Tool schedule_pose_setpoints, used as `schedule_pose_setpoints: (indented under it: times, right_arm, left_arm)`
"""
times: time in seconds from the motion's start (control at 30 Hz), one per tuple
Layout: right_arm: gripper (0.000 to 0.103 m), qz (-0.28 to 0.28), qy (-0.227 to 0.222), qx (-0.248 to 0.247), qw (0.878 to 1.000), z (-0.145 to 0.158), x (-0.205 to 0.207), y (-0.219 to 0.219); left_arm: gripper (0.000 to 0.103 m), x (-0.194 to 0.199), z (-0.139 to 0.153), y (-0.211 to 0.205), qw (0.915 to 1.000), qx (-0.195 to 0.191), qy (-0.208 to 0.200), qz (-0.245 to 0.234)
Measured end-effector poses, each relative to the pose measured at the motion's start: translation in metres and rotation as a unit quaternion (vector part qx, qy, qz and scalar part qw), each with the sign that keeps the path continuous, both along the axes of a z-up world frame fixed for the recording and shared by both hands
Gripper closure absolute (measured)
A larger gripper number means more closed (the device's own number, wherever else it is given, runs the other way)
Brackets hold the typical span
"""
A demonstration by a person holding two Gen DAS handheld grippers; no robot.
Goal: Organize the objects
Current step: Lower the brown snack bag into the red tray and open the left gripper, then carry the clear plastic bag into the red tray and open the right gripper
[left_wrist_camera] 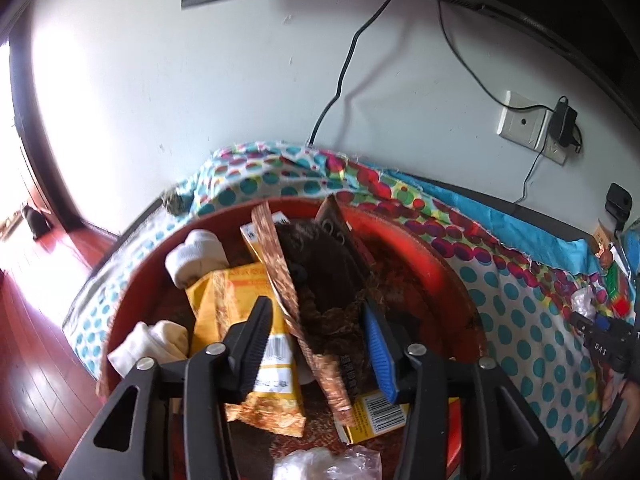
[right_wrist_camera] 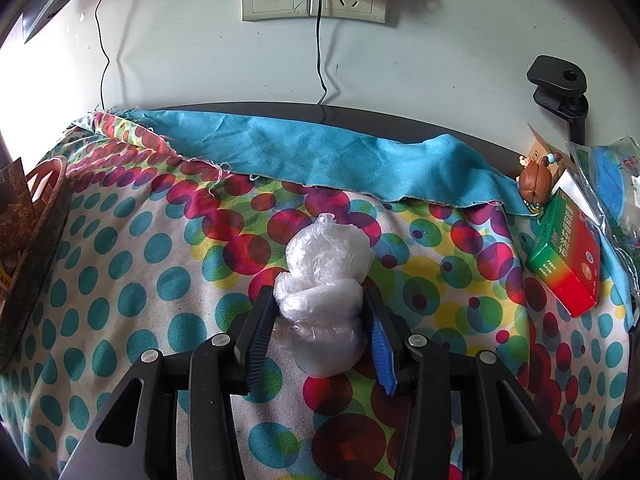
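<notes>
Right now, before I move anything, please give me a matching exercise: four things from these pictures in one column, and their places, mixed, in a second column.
Things:
1. crumpled clear plastic bag
2. green and red cardboard box
3. rolled white sock
4. brown nut-shaped figurine

Places:
A. inside the round red basket
B. between the fingers of the right gripper
C. lying on the right side of the dotted cloth
D. standing behind the box, at the far right edge

Pairs: 1-B, 2-C, 3-A, 4-D
</notes>
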State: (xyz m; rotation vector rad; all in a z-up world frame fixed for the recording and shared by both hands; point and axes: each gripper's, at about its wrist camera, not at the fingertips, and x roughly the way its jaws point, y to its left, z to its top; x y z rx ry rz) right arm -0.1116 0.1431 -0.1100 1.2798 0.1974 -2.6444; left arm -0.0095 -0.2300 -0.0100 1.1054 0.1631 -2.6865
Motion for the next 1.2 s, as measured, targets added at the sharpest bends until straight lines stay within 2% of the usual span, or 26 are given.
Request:
schedule_pose_setpoints:
  times: [0.03, 0.13, 0.27, 0.37, 0.4, 0.57, 0.77, 0.87, 0.97, 1.1, 1.2]
  right_arm:
    - [0.062, 0.000, 0.001, 0.002, 1.000, 0.000, 0.000, 0.000]
    - [0.062, 0.000, 0.002, 0.005, 1.000, 0.000, 0.000, -0.001]
    - [0.062, 0.000, 0.005, 0.014, 1.000, 0.001, 0.001, -0.003]
    - [0.062, 0.000, 0.008, 0.019, 1.000, 0.002, 0.002, -0.005]
    - [0.067, 0.003, 0.008, 0.019, 1.000, 0.002, 0.002, -0.006]
    - [0.069, 0.006, 0.016, 0.026, 1.000, 0.004, 0.004, -0.010]
    - [0.069, -0.016, 0.028, -0.024, 0.999, 0.021, 0.011, -0.008]
    - [0.069, 0.016, 0.042, -0.041, 0.998, 0.044, 0.026, -0.030]
    - [0.069, 0.073, 0.060, -0.050, 0.994, 0.069, 0.046, -0.070]
    - [0.069, 0.153, 0.056, -0.062, 0.985, 0.088, 0.075, -0.133]
    - [0.068, 0.202, 0.035, -0.067, 0.976, 0.092, 0.094, -0.182]
  left_arm:
    - [0.046, 0.004, 0.003, -0.001, 1.0000, -0.002, 0.005, 0.003]
    - [0.043, 0.014, 0.012, -0.006, 0.9998, -0.002, 0.017, 0.007]
    - [0.042, 0.030, 0.024, -0.010, 0.9992, -0.019, 0.033, 0.011]
    - [0.041, 0.039, 0.033, -0.017, 0.9988, -0.003, 0.048, 0.002]
    - [0.041, 0.041, 0.036, -0.020, 0.9986, 0.002, 0.053, 0.004]
    - [0.041, 0.044, 0.036, -0.034, 0.9985, -0.003, 0.051, 0.019]
    - [0.041, 0.049, 0.038, -0.051, 0.9979, -0.006, 0.050, 0.041]
    - [0.041, 0.053, 0.040, -0.058, 0.9973, -0.008, 0.052, 0.051]
    - [0.041, 0.057, 0.045, -0.066, 0.9965, -0.003, 0.056, 0.063]
    - [0.041, 0.063, 0.049, -0.079, 0.9950, -0.001, 0.057, 0.082]
    - [0.041, 0.067, 0.049, -0.089, 0.9940, -0.003, 0.053, 0.095]
